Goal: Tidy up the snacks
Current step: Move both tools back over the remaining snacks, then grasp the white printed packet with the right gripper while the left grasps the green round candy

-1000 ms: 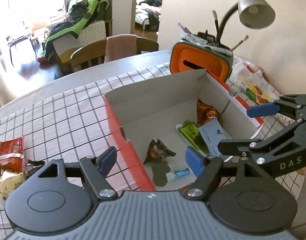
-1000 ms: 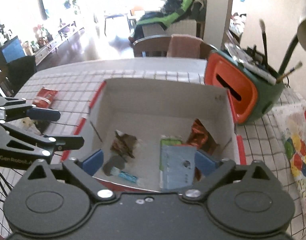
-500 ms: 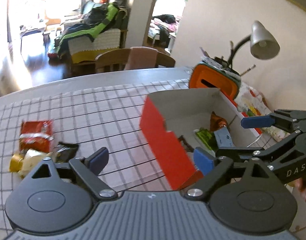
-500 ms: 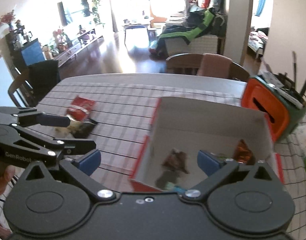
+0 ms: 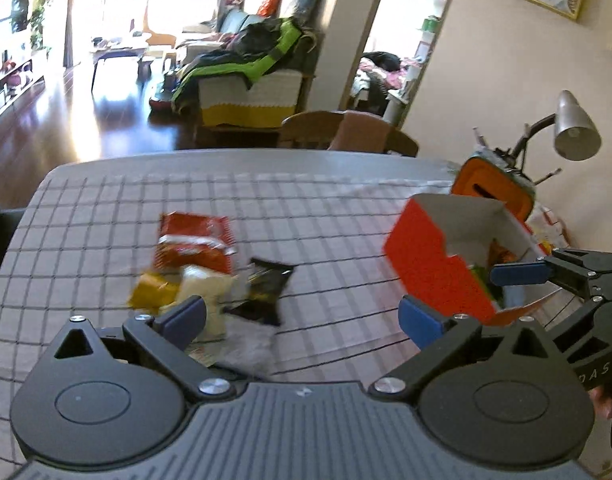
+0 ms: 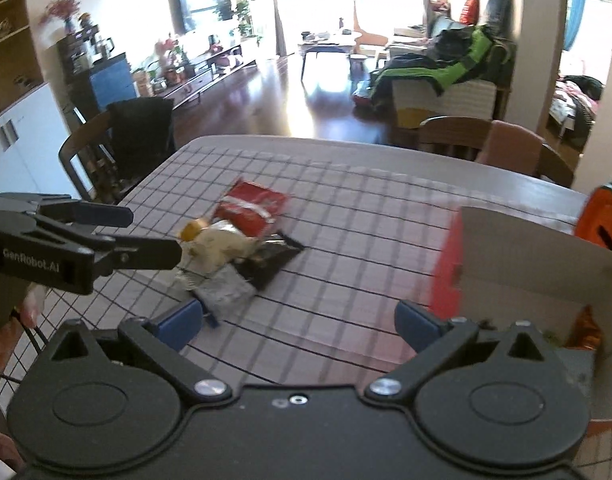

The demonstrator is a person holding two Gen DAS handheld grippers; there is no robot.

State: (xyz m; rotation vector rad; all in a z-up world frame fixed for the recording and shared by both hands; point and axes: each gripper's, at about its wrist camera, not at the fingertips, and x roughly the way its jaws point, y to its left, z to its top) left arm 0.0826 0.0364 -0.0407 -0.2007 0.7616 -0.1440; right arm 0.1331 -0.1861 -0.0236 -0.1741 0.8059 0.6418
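Observation:
A pile of snacks lies on the checked tablecloth: a red packet (image 5: pixel 194 240) (image 6: pixel 252 208), a yellow-and-cream packet (image 5: pixel 186 292) (image 6: pixel 214 248), a black packet (image 5: pixel 264 286) (image 6: pixel 272 262) and a clear wrapper (image 6: pixel 222 286). A red box with a white inside (image 5: pixel 437 268) (image 6: pixel 521 268) stands to the right and holds several snacks. My left gripper (image 5: pixel 302 316) is open and empty, just in front of the pile. My right gripper (image 6: pixel 300 320) is open and empty, between the pile and the box.
An orange and green pen holder (image 5: pixel 493 192) and a desk lamp (image 5: pixel 573 128) stand behind the box. Chairs (image 6: pixel 485 144) (image 6: pixel 118 148) stand at the table's far and left edges. A colourful paper (image 5: pixel 545 220) lies at the right.
Both grippers have pulled back from over the box and swung left toward the snack pile. The box now sits at the right of both views.

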